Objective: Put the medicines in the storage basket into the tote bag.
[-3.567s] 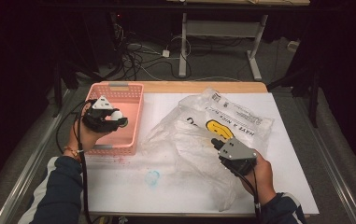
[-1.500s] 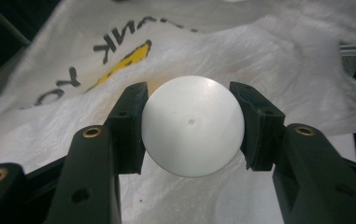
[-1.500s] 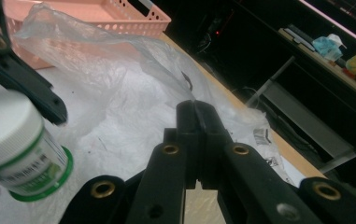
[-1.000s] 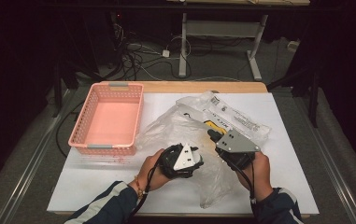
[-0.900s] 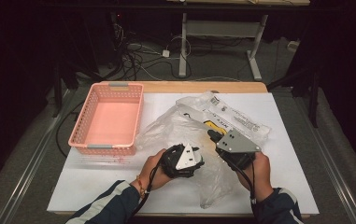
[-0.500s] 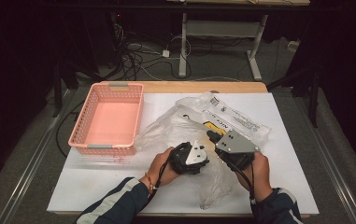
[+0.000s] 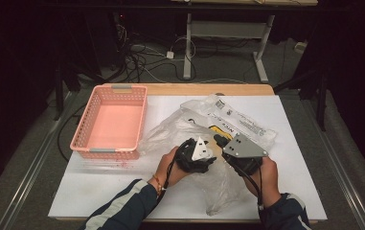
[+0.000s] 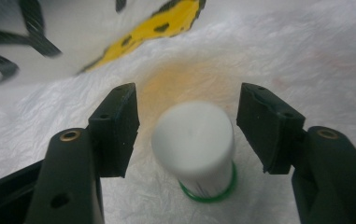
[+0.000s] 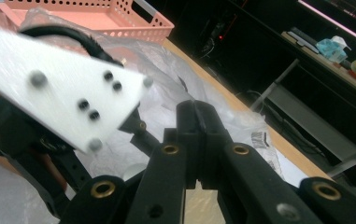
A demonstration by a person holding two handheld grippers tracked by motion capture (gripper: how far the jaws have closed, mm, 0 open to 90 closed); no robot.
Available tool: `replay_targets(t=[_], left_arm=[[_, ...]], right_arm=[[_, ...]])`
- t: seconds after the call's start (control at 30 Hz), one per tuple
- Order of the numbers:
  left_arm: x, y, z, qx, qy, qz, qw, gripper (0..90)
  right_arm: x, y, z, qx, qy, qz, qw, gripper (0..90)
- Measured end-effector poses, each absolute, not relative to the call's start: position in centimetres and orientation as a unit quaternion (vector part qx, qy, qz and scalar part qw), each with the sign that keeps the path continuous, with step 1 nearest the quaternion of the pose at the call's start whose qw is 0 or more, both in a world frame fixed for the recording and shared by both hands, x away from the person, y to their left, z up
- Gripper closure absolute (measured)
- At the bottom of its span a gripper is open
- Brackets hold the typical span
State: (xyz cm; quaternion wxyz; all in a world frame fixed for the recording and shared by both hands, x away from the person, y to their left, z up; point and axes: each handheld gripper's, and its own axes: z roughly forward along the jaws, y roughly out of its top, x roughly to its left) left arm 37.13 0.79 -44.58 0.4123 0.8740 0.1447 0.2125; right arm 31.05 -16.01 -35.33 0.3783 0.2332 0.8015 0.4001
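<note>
White bottle with green base sitting inside plastic bag, centre frame. Left hand-held gripper jaws just opening, straddling it, not touching. Right hand-held gripper pinching bag film, fully closed. Pink basket upper left, empty. Bottle extraction and transfer likely pending.

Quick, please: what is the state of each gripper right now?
Left gripper: jaws open, just opening wider, a white bottle between them, untouched.
Right gripper: jaws closed; whether they pinch the plastic bag cannot be told.
</note>
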Motion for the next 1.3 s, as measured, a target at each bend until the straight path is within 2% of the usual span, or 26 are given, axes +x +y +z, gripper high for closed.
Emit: replay_targets(t=[0.1,0.23,0.6,0.87,1.07,1.3], left_arm=[[36.5,1.3,-43.7,0.863,0.149,0.227,0.426,25.5],[35.7,2.4,-42.5,0.855,0.141,0.234,0.44,23.5],[32.5,5.7,-40.2,0.843,0.126,0.246,0.461,22.8],[29.5,9.3,-39.0,0.833,0.119,0.299,0.45,22.8],[29.0,13.7,-38.5,0.816,0.156,0.324,0.453,22.8],[31.1,16.9,-39.9,0.819,0.206,0.336,0.417,22.8]], right_arm=[[31.0,-16.1,-35.4,0.233,0.802,0.4,0.377,90.0],[31.0,-16.2,-35.4,0.234,0.802,0.401,0.376,90.0],[30.8,-16.8,-35.5,0.233,0.802,0.403,0.374,90.0],[30.8,-17.0,-35.8,0.233,0.806,0.399,0.371,90.0],[31.0,-17.1,-36.4,0.234,0.811,0.392,0.366,90.0],[30.8,-17.4,-36.8,0.231,0.814,0.385,0.369,90.0]])
